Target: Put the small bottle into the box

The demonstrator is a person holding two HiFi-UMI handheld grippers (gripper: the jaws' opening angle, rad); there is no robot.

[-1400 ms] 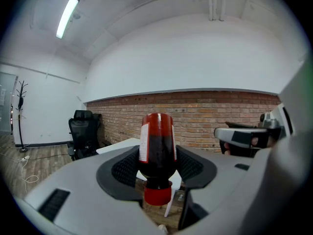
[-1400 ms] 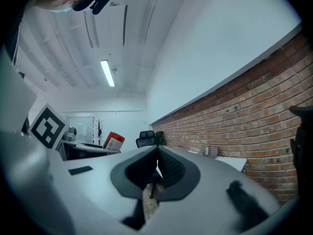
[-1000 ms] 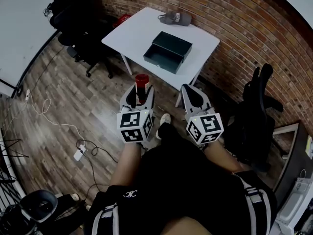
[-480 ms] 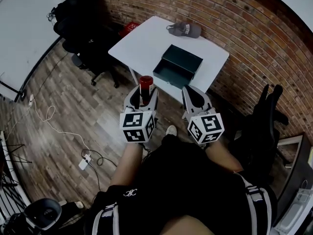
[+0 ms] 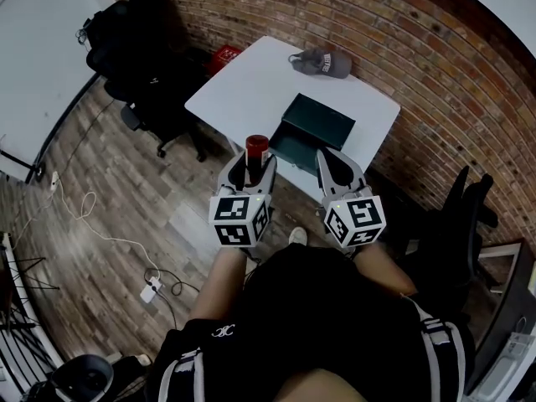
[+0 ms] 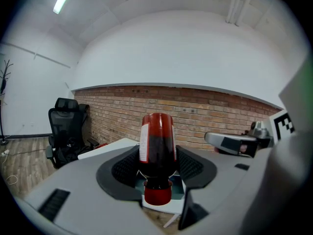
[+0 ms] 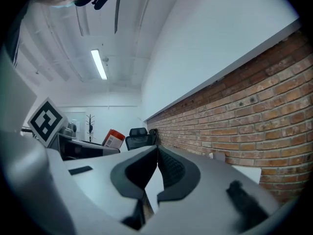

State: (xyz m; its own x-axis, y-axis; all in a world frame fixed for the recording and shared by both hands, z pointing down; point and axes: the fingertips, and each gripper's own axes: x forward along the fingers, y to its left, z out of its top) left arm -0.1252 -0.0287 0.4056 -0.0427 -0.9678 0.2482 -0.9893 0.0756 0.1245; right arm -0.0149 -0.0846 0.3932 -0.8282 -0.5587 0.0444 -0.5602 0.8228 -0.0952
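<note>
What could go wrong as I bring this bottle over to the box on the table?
1. The small bottle sticks up out of the left gripper, pinched only across its body, so it may tilt or slip in transit.
2. The box sits near the table edge; a bump from the shut, empty right gripper could shove it.

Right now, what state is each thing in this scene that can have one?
small bottle: clamped in the left gripper, off the table.
left gripper: shut on the small bottle.
right gripper: shut, nothing between its jaws.
box: resting on the white table, apparently open; inside not clear.
grey cap: lying near the table's far edge.
</note>
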